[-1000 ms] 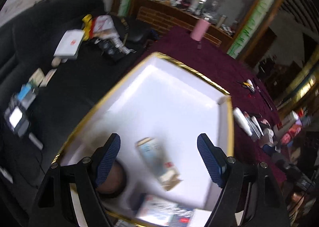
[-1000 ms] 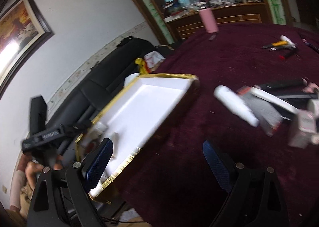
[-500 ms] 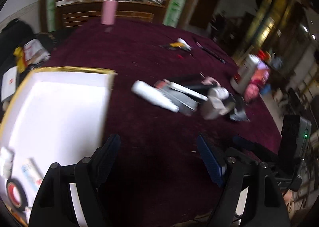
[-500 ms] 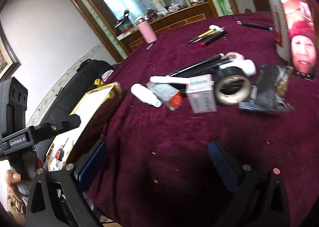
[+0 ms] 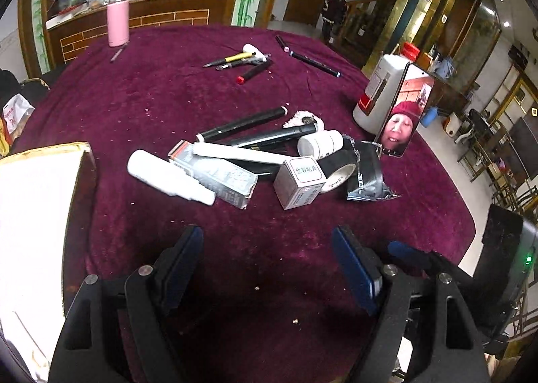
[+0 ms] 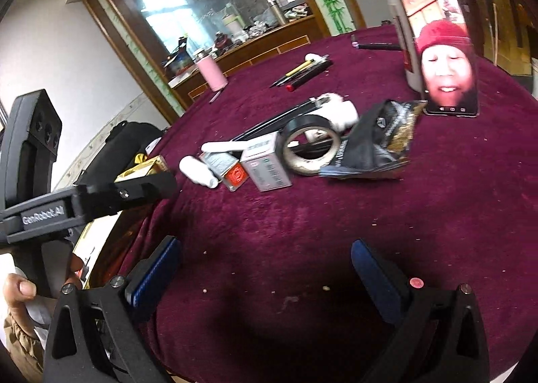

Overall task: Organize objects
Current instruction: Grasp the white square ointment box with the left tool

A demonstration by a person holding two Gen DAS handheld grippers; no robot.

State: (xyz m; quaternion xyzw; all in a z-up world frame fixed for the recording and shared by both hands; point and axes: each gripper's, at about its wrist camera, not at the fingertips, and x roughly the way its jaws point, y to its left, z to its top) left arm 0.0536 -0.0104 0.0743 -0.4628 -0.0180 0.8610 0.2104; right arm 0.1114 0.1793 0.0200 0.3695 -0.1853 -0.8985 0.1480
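Both grippers are swinging off the gold-rimmed tray (image 5: 50, 161) toward the item pile (image 5: 255, 161) mid-cloth. L gripper (image 5: 269, 265) is gaping empty; R gripper (image 6: 265, 268), jaws just opening fully, is carrying nothing. Assessed: next pick is starting.

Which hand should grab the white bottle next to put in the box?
Probably the left gripper: open, empty, nearer the white bottle and beside the gold-edged box.

Both tongs (image 5: 267, 262) (image 6: 265, 268) agape, empty, angled downward.
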